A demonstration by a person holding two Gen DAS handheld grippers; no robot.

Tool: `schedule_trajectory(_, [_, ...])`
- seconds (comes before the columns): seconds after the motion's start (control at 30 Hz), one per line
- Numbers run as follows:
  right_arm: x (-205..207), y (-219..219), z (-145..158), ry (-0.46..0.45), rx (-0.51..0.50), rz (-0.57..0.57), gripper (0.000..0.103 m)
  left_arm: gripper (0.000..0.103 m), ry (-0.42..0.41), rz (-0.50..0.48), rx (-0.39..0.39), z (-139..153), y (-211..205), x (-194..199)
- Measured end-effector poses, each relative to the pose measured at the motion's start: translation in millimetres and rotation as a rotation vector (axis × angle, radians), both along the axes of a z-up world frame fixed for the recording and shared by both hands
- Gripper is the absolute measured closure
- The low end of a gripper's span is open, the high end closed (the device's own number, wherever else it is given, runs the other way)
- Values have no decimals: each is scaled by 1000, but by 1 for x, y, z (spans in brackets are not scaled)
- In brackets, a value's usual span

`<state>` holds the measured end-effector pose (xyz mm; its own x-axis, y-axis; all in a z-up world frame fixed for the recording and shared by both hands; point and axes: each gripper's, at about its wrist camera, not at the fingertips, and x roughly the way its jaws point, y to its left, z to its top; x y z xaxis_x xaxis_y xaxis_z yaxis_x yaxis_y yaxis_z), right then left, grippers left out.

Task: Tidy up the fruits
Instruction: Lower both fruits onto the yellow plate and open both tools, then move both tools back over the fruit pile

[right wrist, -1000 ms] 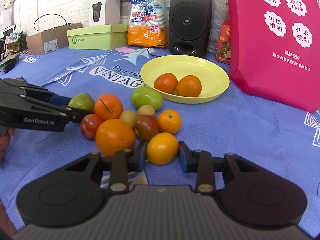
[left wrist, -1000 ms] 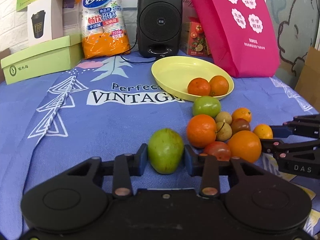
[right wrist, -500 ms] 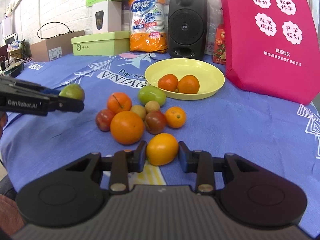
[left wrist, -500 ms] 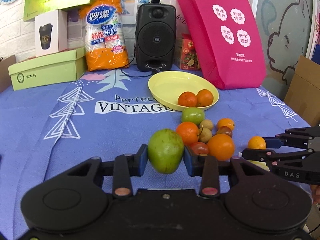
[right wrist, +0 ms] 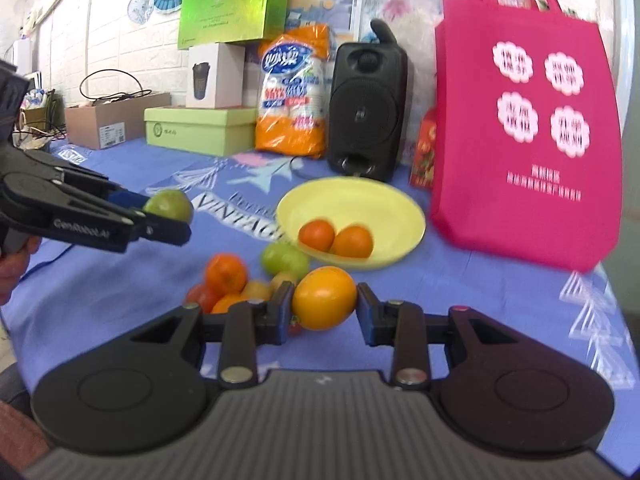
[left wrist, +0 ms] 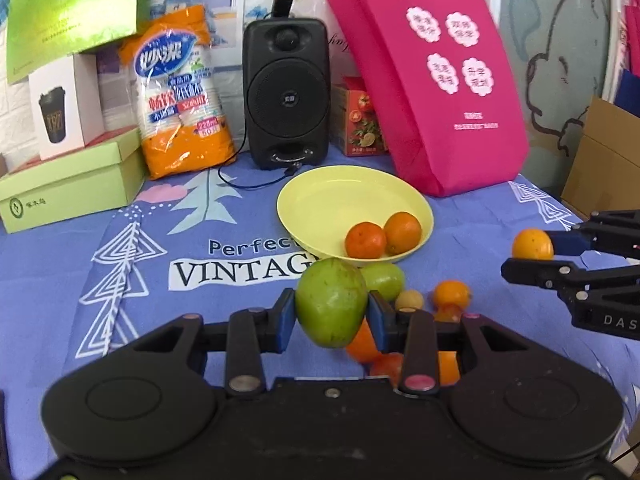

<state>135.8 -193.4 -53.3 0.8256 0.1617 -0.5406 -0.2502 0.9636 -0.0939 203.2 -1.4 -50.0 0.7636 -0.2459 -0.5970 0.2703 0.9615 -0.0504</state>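
Note:
My left gripper point(left wrist: 331, 314) is shut on a green mango point(left wrist: 331, 308) and holds it in the air above the fruit pile; it also shows in the right wrist view point(right wrist: 168, 205). My right gripper point(right wrist: 325, 307) is shut on a yellow-orange citrus fruit point(right wrist: 325, 298), also lifted, seen at the right of the left wrist view point(left wrist: 533, 245). A yellow bowl point(left wrist: 340, 196) holds two oranges point(left wrist: 365, 240). Several loose fruits lie on the blue cloth in front of the bowl, among them a green one point(right wrist: 285, 258) and an orange point(right wrist: 226, 274).
A black speaker point(left wrist: 286, 94) with a cable, a pink bag point(left wrist: 432, 92), a pack of paper cups point(left wrist: 180, 96) and a green box point(left wrist: 68, 188) stand behind the bowl. A cardboard box point(left wrist: 604, 160) is at the far right.
Both grippers have lifted their fruit off the cloth and risen higher. The bowl and fruit pile have not moved.

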Motion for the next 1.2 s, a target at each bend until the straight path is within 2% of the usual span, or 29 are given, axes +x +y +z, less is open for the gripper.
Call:
schedule_trajectory(0.23, [65,-7,7,-13,-8,-25,71,66,12,31,1,-1,-12,68])
schedule_trajectory(0.43, [123,-18,-6,32,42,-51,71,66,68,46,-9,-18,-19,133])
schedule_trajectory(0.6, [163,-27,-22,86,60,-78,71,65,106,51,41,-38,-27,170])
schedule_trajectory(0.63, [168,-28,-27,98,60,-81,71,64,109,52,48,-41,-28,175])
schedule_trajectory(0.67, [172,-28,-30,109,57,-83,71,55,114,48,43,-43,-29,179])
schedule_trajectory(0.7, [177,-27,-34,124,51,-83,70,50,116,48,37,-44,-30,180])
schedule_trajectory(0.77, [181,-25,-40,137,34,-92,69,17,98,75,49,-42,-30,178])
schedule_trajectory(0.8, [181,-24,-41,132,26,-98,61,16,69,87,59,-38,-28,173])
schedule_trajectory(0.83, [180,-23,-41,126,13,-102,58,16,50,84,64,-34,-26,168])
schedule_trajectory(1.03, [136,-26,-18,38,8,-106,57,16,-19,84,31,-14,-1,122])
schedule_trajectory(1.2, [79,-31,0,-16,45,-91,54,16,-43,80,-1,-13,12,69])
